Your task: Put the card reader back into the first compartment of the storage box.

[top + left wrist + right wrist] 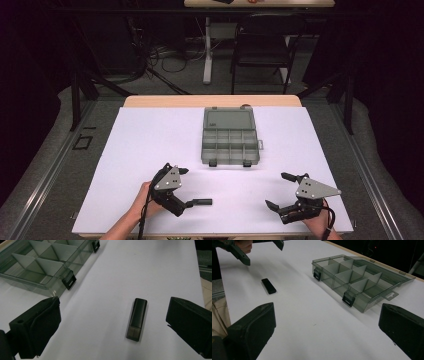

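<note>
I held the left gripper [194,186] spread at lower left, stick [202,202] flat on the sheet [150,145] between its jaws, right gripper [276,190] spread lower right, open box [230,136] at centre.

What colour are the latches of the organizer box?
Black latches, clearest in the right gripper view.

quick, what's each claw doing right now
Left claw: open, holding nothing, by the black stick.
Right claw: open, holding nothing.

It looked like a lab: black curtains [30,75], floor cables [165,60], a folding chair [262,45], a white-covered table [150,145].
</note>
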`<act>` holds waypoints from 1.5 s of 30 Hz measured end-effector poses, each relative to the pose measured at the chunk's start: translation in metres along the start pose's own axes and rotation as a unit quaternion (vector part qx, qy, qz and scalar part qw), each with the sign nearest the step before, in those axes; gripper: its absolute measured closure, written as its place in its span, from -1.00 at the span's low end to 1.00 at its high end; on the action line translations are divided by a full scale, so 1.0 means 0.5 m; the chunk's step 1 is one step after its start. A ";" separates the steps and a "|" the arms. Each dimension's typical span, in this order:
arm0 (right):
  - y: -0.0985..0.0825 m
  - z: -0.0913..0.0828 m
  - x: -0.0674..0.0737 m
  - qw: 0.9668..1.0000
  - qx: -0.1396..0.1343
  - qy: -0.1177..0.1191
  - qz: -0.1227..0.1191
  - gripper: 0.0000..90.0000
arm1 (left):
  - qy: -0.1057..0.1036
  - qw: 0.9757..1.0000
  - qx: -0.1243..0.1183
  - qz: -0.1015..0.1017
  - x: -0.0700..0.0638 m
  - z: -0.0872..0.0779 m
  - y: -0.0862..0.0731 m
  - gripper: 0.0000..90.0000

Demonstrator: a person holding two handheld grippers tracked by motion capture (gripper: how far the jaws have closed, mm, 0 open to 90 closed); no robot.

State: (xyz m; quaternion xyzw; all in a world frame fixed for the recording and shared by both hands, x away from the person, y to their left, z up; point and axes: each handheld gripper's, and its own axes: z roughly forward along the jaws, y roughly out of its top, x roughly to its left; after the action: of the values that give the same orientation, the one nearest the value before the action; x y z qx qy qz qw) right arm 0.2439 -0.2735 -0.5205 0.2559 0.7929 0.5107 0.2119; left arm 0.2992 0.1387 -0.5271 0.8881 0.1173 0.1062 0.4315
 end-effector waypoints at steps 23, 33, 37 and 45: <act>0.000 0.000 0.000 1.000 0.003 0.001 -0.001 -0.98 | -0.068 0.996 0.048 0.036 -0.007 0.035 -0.012 -0.24; 0.000 0.003 0.003 1.000 0.004 0.002 -0.007 -0.98 | -0.090 0.992 0.069 0.056 -0.004 0.048 -0.016 0.18; -0.001 0.003 0.002 1.000 0.004 0.002 -0.006 -0.98 | -0.095 0.991 0.073 0.062 -0.002 0.052 -0.016 0.24; -0.001 0.002 0.001 1.000 0.005 0.001 -0.006 -0.98 | -0.100 0.990 0.078 0.053 0.003 0.063 -0.020 0.38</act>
State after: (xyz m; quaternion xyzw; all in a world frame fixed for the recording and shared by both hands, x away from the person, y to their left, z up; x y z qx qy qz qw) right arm 0.2438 -0.2728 -0.5214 0.2518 0.7971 0.5060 0.2126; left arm 0.3084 0.1217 -0.5538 0.9302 0.0343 0.0295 0.3643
